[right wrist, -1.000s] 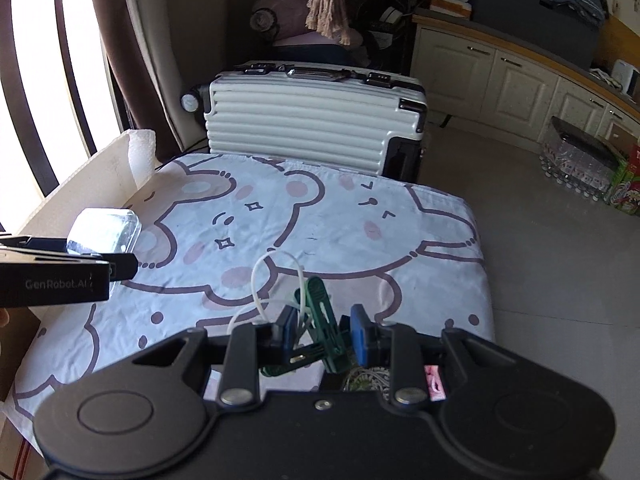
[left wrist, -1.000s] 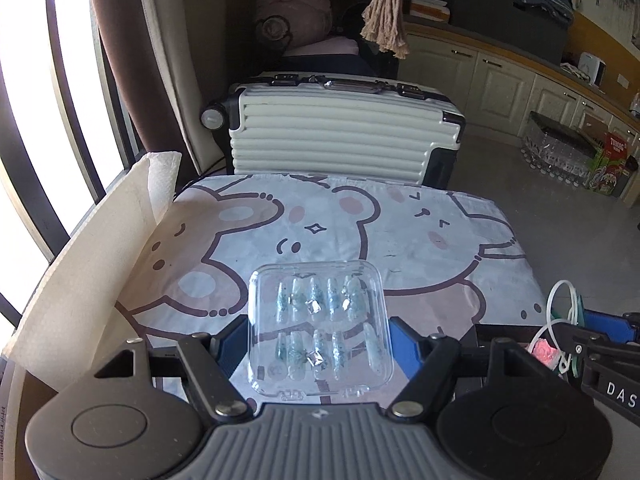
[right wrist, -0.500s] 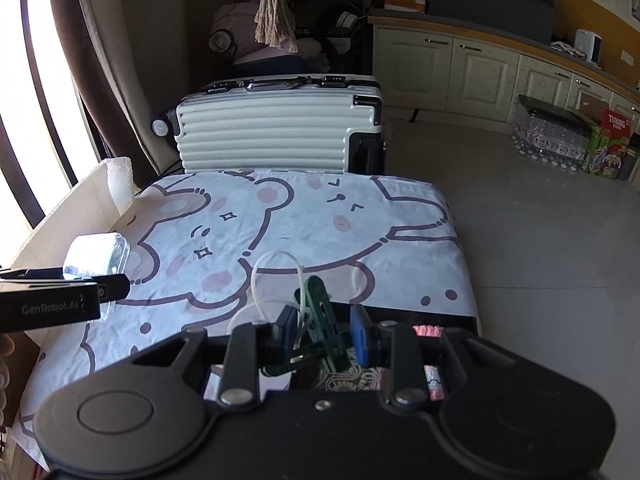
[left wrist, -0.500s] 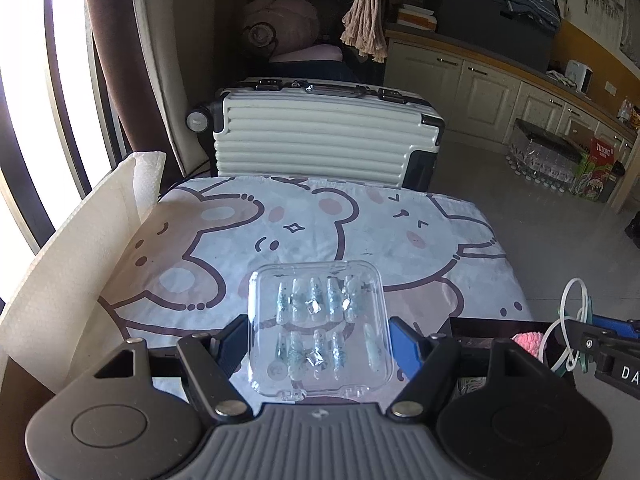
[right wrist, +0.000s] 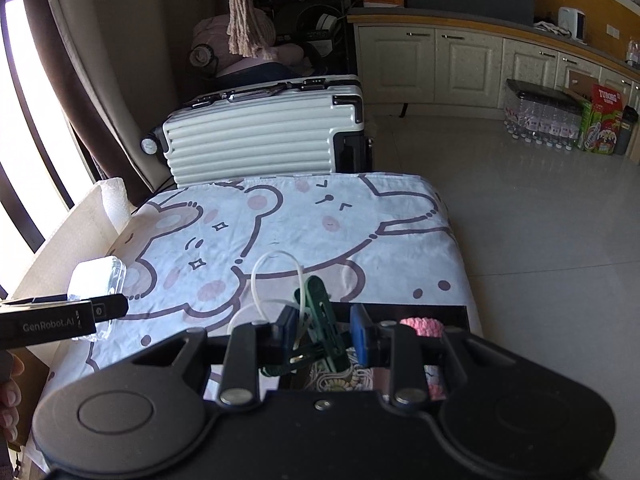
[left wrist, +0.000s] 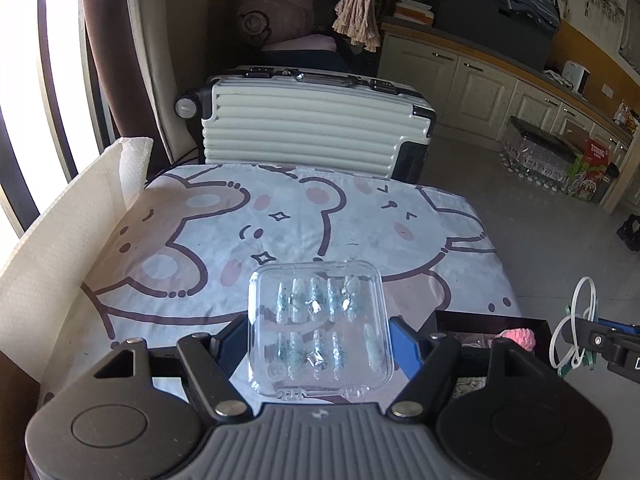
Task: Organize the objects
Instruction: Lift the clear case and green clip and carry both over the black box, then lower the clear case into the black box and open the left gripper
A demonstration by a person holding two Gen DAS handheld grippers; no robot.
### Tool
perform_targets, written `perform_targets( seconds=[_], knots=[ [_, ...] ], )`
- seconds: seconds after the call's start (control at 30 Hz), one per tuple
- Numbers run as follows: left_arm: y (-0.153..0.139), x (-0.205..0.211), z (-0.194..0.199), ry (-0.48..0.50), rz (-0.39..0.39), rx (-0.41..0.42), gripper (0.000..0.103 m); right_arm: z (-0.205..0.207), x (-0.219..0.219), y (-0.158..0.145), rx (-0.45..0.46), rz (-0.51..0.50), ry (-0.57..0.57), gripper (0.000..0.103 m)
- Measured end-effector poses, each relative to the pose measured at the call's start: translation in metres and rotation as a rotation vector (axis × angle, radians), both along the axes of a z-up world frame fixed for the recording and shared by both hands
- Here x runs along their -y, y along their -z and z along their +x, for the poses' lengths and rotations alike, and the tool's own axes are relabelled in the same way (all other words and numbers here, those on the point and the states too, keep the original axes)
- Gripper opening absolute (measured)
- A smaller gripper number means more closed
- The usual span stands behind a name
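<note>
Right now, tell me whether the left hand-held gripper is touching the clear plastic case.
Touching. The left wrist view shows the left hand-held gripper with its blue pads pressed against both sides of the clear plastic case, holding it above the bear-print cloth.

"GenRobot.AI" stands on the black left gripper (right wrist: 94,314) at near left; "TUBORG" on the far-right red-green carton (right wrist: 605,122).
</note>
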State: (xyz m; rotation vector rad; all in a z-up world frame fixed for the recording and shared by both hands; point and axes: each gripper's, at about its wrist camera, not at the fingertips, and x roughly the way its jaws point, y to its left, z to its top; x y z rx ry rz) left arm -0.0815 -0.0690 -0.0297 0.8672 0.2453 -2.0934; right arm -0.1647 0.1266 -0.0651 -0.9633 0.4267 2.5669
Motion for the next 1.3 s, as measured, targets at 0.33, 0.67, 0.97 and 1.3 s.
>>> perform_targets(
  seconds=[0.33, 0.67, 0.97, 1.3],
  knots=[
    [0.021, -0.016, -0.040, 0.075, 0.028, 0.018, 0.074, 0.017, -0.027, 0.014, 0.026, -0.061, 0.034, 0.030],
    [0.036, -0.028, -0.068, 0.137, 0.049, 0.020, 0.074, 0.028, -0.047, 0.030, 0.051, -0.129, 0.059, 0.030],
    [0.053, -0.020, -0.089, 0.174, 0.122, -0.002, 0.074, 0.015, -0.047, 0.059, 0.138, -0.207, 0.014, 0.030],
    [0.068, -0.015, -0.108, 0.208, 0.156, -0.001, 0.074, -0.009, -0.048, 0.094, 0.212, -0.308, -0.010, 0.030]
  ],
)
